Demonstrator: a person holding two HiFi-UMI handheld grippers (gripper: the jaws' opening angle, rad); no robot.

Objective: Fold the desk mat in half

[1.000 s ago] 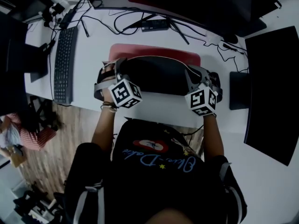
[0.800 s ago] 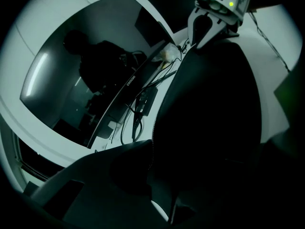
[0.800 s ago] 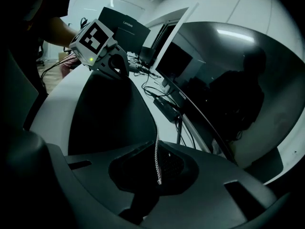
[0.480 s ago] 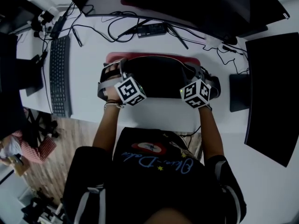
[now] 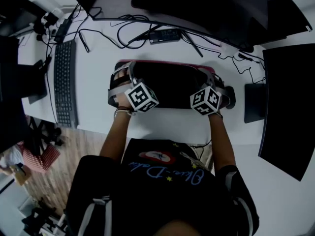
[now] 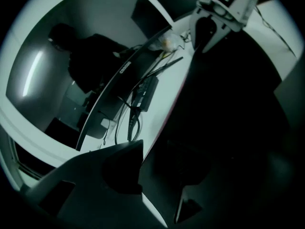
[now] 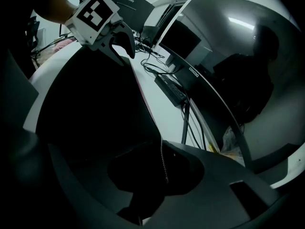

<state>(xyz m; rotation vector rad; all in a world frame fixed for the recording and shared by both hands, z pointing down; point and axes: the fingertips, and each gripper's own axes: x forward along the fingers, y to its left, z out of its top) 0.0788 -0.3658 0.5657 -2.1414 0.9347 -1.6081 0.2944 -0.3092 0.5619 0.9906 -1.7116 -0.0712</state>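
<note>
Left gripper (image 6: 162,168) fingers just opened, released, desk mat (image 5: 170,82) edge loose between them. Right gripper (image 7: 159,156) fingers clenched on it. Risk: the freed corner springs up by the left fingers and the fold skews.

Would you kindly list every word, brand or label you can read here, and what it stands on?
"Lenovo": on the back of the black monitor.
"coocaa": on the lower edge of the curved monitor.
Script lettering on the person's shirt: too blurred to read.
</note>
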